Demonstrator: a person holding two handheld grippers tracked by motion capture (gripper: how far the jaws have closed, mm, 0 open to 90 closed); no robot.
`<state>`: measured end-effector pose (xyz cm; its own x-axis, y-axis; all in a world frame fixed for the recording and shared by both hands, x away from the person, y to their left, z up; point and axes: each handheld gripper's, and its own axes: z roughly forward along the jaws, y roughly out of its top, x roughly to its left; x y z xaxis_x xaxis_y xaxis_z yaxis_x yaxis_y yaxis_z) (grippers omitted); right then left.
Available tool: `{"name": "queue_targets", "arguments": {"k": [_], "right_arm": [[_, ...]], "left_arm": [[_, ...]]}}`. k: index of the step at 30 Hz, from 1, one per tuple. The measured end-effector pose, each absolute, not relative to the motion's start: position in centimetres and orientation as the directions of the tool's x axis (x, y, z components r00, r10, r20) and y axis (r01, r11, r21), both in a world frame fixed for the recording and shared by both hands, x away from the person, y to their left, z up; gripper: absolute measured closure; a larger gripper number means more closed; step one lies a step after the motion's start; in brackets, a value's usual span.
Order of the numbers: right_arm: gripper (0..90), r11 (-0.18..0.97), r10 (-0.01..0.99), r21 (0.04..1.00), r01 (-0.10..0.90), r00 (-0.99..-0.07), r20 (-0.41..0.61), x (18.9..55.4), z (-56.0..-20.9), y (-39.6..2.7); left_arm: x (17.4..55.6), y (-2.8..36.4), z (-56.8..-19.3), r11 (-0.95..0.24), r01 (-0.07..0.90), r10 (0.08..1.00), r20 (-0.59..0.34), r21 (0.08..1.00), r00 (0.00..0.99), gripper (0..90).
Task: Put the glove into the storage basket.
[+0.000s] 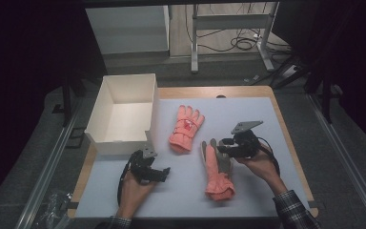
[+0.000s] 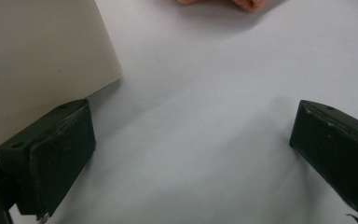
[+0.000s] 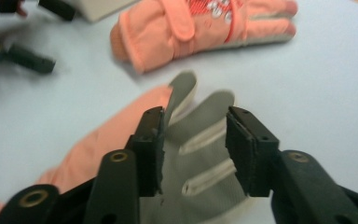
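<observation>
while the right gripper (image 1: 223,148) hangs over the finger end of the near glove (image 1: 218,171), just right of centre in the high view, its jaws stand partly spread with the grey fingers (image 3: 200,116) between them and no pad pressing on the cloth, so nothing is pinched yet. that glove lies palm up on the pale worktop (image 1: 276,124), cuff toward the bottom edge of the frame, fingers toward the top. the second glove (image 1: 186,128) lies back up just above and left of it, near but apart, beside the white box (image 1: 124,112) at the upper left. the left gripper (image 1: 159,172) rests at lower left centre, close to the box's near corner, its jaws wide apart over bare worktop and holding nothing. the work in hand looks like taking hold of the near glove, perhaps to carry it to the box. done well, the right gripper would sink until both pads bracket a full fold of the grey fingers or palm rather than a single fingertip, then close squarely; a shallow bite on one soft finger would likely slip or leave the glove dangling. lifting straight up before swinging left should keep the cuff from dragging across the other glove.
</observation>
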<state>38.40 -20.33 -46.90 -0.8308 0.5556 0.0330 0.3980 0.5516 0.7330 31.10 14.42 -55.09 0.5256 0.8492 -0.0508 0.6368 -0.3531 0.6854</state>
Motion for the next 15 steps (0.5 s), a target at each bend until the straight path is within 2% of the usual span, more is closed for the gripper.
{"name": "queue_targets", "arguments": {"k": [4, 15], "right_arm": [[50.2, 0.51, 0.583, 0.745, 0.43, -0.81, 0.069, 39.6, -46.5, -19.1], [44.2, 0.496, 0.598, 0.753, 0.432, -0.799, 0.064, 42.3, -46.5, -15.8]], "left_arm": [[31.1, 14.4, -55.1, -0.35, 0.638, 0.85, -0.054, 0.685, 0.525, 0.1], [31.1, 14.4, -55.1, -0.35, 0.638, 0.85, -0.055, 0.687, 0.524, 0.1]]}}
